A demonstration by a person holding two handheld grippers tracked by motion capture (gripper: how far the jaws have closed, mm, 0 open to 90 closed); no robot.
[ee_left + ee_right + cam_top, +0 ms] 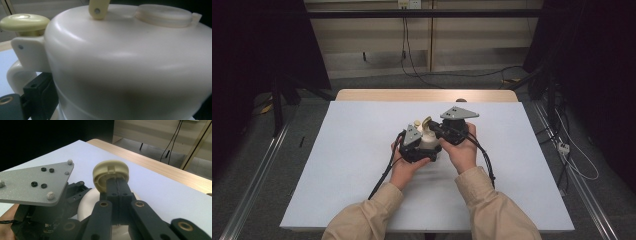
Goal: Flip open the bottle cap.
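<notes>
Left gripper clamped around the white kettle-like container at mid-table — one black jaw pressed beside its handle, right gripper with jaws fully closed on the cream lid — lifted open above the container

Cream-white jug; pale-yellow lid and knob; black grippers; light-blue table cover.
</notes>
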